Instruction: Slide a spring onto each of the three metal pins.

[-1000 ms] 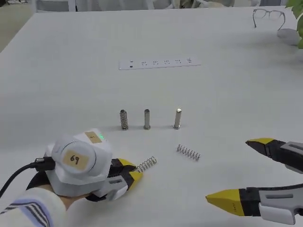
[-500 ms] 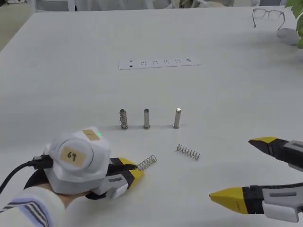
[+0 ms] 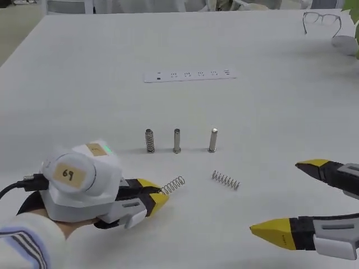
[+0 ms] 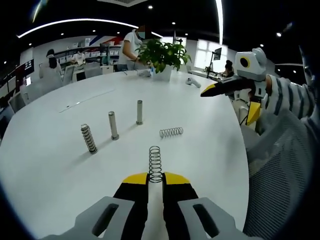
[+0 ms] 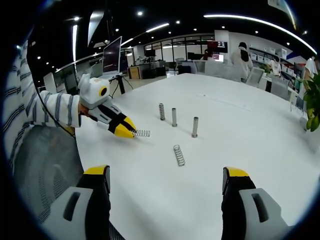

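One spring (image 4: 155, 160) end inside left claw (image 4: 155, 177)

Three metal pins (image 3: 177, 140); three springs (image 3: 225, 180); one power strip (image 3: 188, 75); far off, perhaps one pair of glasses (image 3: 321, 20)

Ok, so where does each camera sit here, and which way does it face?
Head view: on the headset, looking down at the table; left gripper, right gripper, a sleeve show.
Left gripper view: on that gripper, facing along its shut jaws and held spring toward the pins; right gripper at right.
Right gripper view: on that gripper, facing between its open jaws at the loose spring; left gripper at left.
Shared: both gripper views show the pins, from opposite ends of the row.
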